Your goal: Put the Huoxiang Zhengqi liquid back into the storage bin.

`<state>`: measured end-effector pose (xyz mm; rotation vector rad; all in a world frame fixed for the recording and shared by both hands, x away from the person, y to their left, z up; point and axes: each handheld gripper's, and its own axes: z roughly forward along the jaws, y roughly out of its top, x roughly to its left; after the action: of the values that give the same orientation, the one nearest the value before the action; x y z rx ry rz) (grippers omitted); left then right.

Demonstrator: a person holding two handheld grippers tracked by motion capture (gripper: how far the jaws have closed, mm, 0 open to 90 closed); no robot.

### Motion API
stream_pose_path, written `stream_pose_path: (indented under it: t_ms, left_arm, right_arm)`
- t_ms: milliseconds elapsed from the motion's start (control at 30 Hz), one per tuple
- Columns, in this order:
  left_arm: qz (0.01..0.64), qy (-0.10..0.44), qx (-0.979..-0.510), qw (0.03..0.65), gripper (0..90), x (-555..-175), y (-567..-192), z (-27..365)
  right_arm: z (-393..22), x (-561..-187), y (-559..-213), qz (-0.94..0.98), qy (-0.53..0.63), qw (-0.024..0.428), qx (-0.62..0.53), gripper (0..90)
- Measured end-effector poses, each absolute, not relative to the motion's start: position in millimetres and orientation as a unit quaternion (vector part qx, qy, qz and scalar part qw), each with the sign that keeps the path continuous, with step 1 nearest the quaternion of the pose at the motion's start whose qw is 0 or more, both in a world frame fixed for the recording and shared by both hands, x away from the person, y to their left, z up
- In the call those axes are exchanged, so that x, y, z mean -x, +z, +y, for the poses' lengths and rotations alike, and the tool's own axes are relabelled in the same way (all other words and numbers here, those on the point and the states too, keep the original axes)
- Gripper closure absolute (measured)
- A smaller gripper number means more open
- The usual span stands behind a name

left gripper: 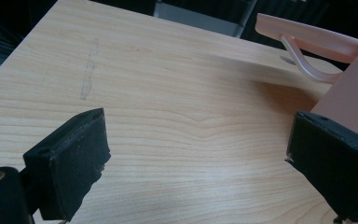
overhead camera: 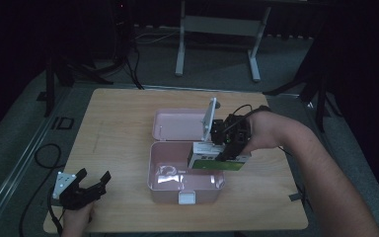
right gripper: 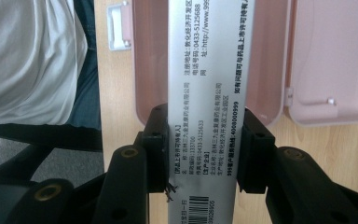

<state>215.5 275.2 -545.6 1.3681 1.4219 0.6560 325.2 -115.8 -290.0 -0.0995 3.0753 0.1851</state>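
Right tool (overhead camera: pixel 225 150) clamps carton (overhead camera: pixel 217 159) over open pink case (overhead camera: pixel 164 183). Left tool (overhead camera: pixel 93 183) idle, open, on worktop (overhead camera: pixel 123 118). Next, probably: lower carton in, release.

the high view looks forward and down from above the person's side, taking in the whole counter (overhead camera: pixel 123 113) from well back. the left gripper view sits low and close over the wood, facing across it toward the pink box (left gripper: pixel 354 93). the right gripper view looks along its own jaws, very near a printed carton (right gripper: pixel 205 93), down into the same box (right gripper: pixel 270 56), which all three views share.
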Motion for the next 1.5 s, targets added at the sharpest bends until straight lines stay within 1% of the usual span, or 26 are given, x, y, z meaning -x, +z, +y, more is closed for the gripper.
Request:
stream_pose_path:
  t_ms: [233,633,1100,1500]
  left_arm:
    - [0.59,0.272,-0.566,0.507,5.8,-215.3,-545.6,275.9]
    - [0.592,0.272,-0.566,0.505,5.9,-215.4,-545.6,275.9]
    - [0.593,0.273,-0.564,0.506,5.8,-215.4,-545.6,276.6]
    - [0.593,0.273,-0.564,0.506,5.8,-215.3,-545.4,276.7]
  right_arm:
    - [-103.5,-324.8,-296.3,0.997,0.058,0.028,0.043,61.9]
    - [-91.1,-320.4,-308.8,0.997,0.049,0.037,0.048,61.9]
    - [-73.0,-315.3,-327.3,0.998,0.025,0.032,0.055,61.9]
    - [-67.1,-311.4,-330.8,0.998,0.024,0.031,0.057,61.9]
